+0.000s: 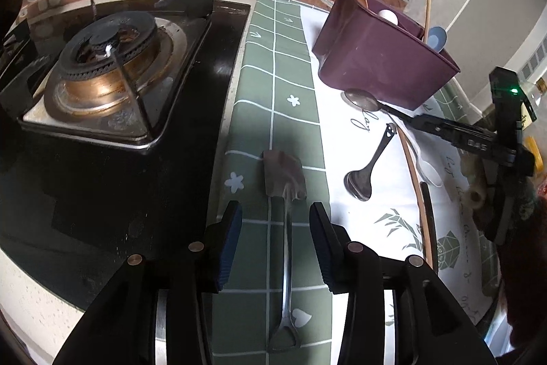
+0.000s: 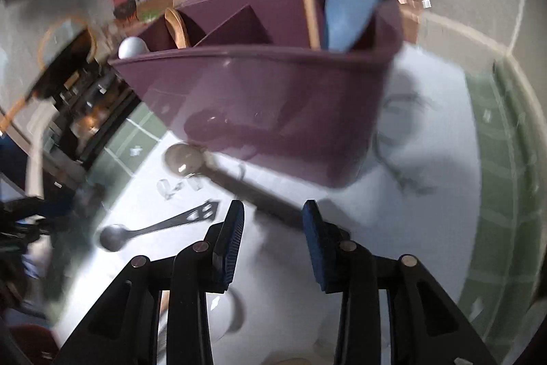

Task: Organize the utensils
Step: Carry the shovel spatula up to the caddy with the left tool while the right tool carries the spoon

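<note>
Straddling the shovel spoon (image 1: pixel 285 194) with my left claw (image 1: pixel 276 221), jaws wide, handle between them at 6 o'clock. Right claw (image 2: pixel 273 221) wide over black-handled spoon (image 2: pixel 184 159); purple organizer (image 2: pixel 259 98) at 12.

My left wrist view is sharp and evenly lit by soft daylight; I see glare on the burner (image 1: pixel 106 70) and the black stove glass (image 1: pixel 143 180), and a faint shadow beside the steel spatula (image 1: pixel 285 190). My right wrist view is smeared by motion blur: the purple organizer (image 2: pixel 266 98) and the spoon (image 2: pixel 154 230) look soft, the white cloth (image 2: pixel 427 194) is washed out. Both fisheye views bend straight lines and darken to black at the corners
</note>
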Available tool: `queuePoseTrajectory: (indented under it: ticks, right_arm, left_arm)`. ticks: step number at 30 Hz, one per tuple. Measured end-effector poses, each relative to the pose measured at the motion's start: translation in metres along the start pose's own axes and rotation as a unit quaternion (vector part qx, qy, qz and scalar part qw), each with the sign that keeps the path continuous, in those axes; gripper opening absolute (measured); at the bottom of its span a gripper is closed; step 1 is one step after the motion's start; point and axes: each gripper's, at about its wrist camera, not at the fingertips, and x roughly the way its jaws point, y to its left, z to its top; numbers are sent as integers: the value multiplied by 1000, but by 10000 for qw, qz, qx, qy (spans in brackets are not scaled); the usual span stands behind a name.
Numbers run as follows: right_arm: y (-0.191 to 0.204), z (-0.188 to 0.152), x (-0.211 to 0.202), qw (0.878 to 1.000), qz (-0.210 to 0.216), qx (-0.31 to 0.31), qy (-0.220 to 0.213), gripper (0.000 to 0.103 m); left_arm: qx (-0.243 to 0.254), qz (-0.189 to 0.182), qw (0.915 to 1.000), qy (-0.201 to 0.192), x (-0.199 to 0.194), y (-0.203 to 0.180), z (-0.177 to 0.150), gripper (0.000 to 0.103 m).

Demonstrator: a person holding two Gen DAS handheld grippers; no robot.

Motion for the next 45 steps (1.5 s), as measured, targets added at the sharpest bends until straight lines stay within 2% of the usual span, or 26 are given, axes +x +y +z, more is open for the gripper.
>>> queuePoseTrajectory:
  ticks: [2, 5, 9, 12, 14, 17, 20, 21, 24, 28, 32, 34, 36, 38, 40, 45]
  right_arm:
    - [4, -12, -6, 9988, 426, 191, 119, 34]
    - [25, -34, -11, 9981, 574, 32, 228, 34]
    - [52, -49, -21, 9991, 83, -416, 31, 34]
    - [68, -44, -26, 9939, -308, -1045, -149, 34]
    - [69, -33, -25, 9914, -351, -1243, -190, 34]
    - [58, -13, -18, 9922, -331, -1174, -261, 33]
    - [30, 2, -6, 9944, -585, -854, -220, 33]
    - [23, 5, -3, 9951, -598, -767, -201, 33]
    - [1, 9, 2, 9978, -472, -436, -152, 33]
    - [-21, 4, 4, 9999, 14, 97, -34, 35]
    - [-10, -17, -5, 9965, 722, 323, 283, 35]
    - [16, -36, -10, 9939, 995, 37, 473, 35]
    - [37, -46, -16, 9949, 842, -339, 436, 35]
    - [58, -47, -20, 9971, 266, -691, 171, 35]
    - [70, -36, -18, 9963, -112, -841, -105, 35]
    - [74, -6, 10, 9962, -400, -768, -124, 34]
  left_arm:
    - [115, 56, 9999, 73, 4, -4, 3, 46]
    - [242, 202, 9993, 184, 12, -12, 7, 46]
    - [220, 435, 9986, 218, 19, -19, 17, 46]
    - [279, 568, 9975, 328, 27, -26, 25, 46]
    - [394, 716, 9958, 419, 33, -34, 29, 46]
    - [400, 865, 9943, 469, 38, -40, 31, 45]
    - [274, 869, 9951, 389, 37, -38, 32, 33]
    - [229, 842, 9955, 361, 36, -36, 31, 33]
    - [123, 680, 9972, 299, 30, -33, 25, 33]
    - [-22, 458, 9985, 286, 21, -29, 15, 33]
    - [-180, 385, 9988, 252, 11, -23, 3, 33]
    - [-186, 417, 9987, 244, 6, -22, -4, 33]
    - [-161, 460, 9985, 256, 3, -23, -11, 33]
    - [-156, 511, 9983, 229, 1, -24, -16, 33]
    - [-172, 519, 9983, 211, 0, -25, -18, 33]
    - [-111, 527, 9983, 219, -2, -27, -22, 33]
